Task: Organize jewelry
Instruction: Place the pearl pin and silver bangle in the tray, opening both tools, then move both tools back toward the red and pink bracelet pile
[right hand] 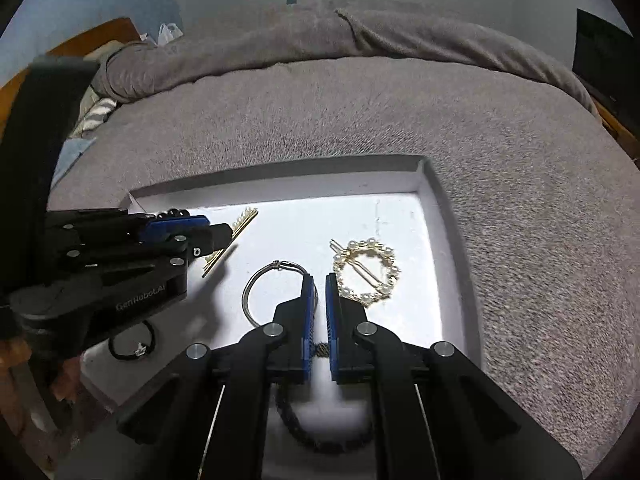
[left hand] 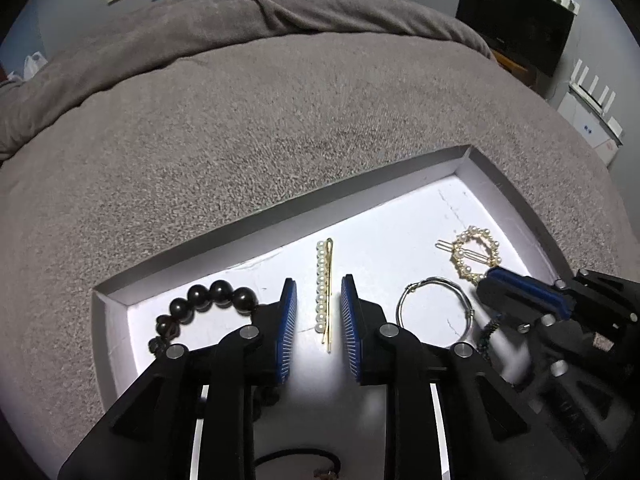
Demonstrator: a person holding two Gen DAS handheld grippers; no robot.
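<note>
A white tray (left hand: 280, 226) lies on a grey blanket. In it lie a pearl hairpin (left hand: 325, 290), a dark bead bracelet (left hand: 204, 304), a silver hoop (left hand: 434, 308), a round pearl clip (left hand: 476, 254) and a black hair tie (left hand: 298, 464). My left gripper (left hand: 319, 292) is open, its fingers either side of the pearl hairpin. My right gripper (right hand: 321, 280) is nearly shut on a dark braided chain (right hand: 320, 349), between the silver hoop (right hand: 276, 292) and the pearl clip (right hand: 366, 270). The chain hangs below the pads.
The grey blanket (left hand: 260, 120) covers the bed all round the tray, with a rolled fold at the back. A dark screen (left hand: 516, 20) and a white router (left hand: 596, 100) stand at the far right. The black hair tie (right hand: 132, 344) lies at the tray's near left.
</note>
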